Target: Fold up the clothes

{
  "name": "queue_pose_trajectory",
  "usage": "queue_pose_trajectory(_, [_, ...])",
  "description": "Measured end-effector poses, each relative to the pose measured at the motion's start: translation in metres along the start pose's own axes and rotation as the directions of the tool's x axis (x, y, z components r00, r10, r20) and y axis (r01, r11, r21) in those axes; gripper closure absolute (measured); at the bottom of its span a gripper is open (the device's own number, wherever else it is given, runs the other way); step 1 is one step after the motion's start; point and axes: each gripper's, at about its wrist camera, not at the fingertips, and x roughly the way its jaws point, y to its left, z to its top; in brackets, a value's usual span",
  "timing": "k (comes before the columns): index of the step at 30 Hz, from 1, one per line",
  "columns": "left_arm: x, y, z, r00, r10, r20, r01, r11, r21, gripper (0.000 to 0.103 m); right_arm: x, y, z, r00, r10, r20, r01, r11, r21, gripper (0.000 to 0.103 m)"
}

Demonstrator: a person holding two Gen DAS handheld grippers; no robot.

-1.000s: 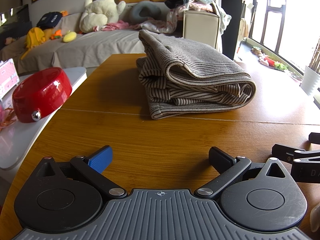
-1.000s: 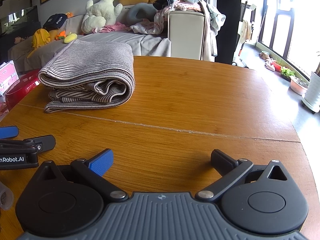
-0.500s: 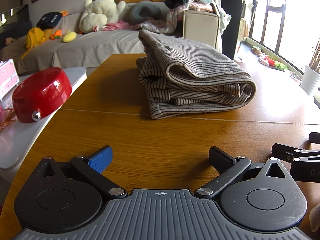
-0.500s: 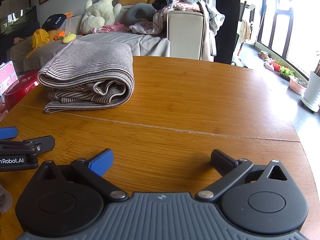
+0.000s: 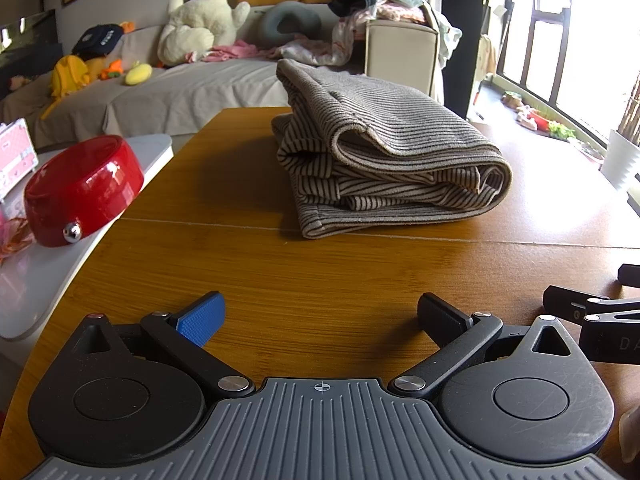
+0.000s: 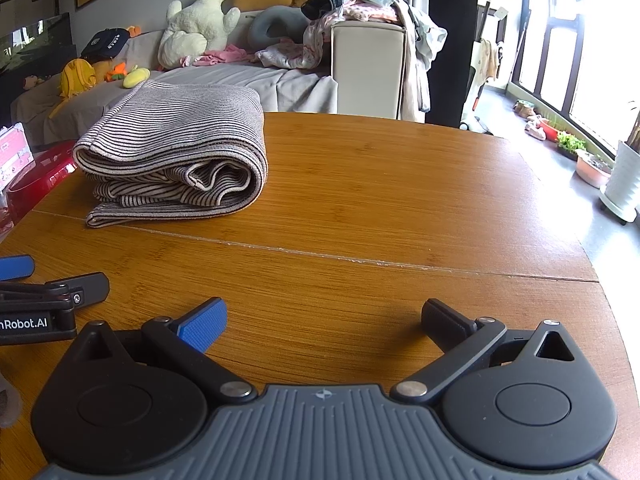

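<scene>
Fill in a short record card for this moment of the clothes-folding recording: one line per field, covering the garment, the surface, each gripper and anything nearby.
garment: striped garment, folded into a layered bundle, lying flat
surface: wooden table
left gripper: left gripper open, empty, short of the garment
right gripper: right gripper open, empty, garment ahead to its left
contact: neither gripper touches the garment
beside the table: red bowl on a white side surface
background: sofa with soft toys and loose clothes

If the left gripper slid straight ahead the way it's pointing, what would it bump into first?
Most likely the folded striped garment. The left gripper is open, only bare table lies between, though depth is hard to judge.
</scene>
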Motion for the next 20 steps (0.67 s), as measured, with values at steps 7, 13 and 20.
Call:
queue_pose_trajectory(7, [0.0002,0.0002,-0.0001,1.0,-0.001,0.0,0.001,1.0,0.0,0.0,0.0001,0.0,0.0006,1.0,-0.001,0.0,0.001,1.0,0.0,0.0])
queue_pose_trajectory(13, [0.0005,0.0001,0.0002,1.0,-0.002,-0.001,0.002,1.0,0.003,0.0,0.0002,0.0008,0.0007,1.0,-0.002,-0.002,0.002,1.0,0.001,0.0])
queue_pose_trajectory(20, [-0.0008,0.0073,0.0007,0.999,-0.037,0.01,0.038,0.999,-0.019,0.0,-0.0002,0.0038,0.001,1.0,-0.014,-0.004,0.014,1.0,0.009,0.0])
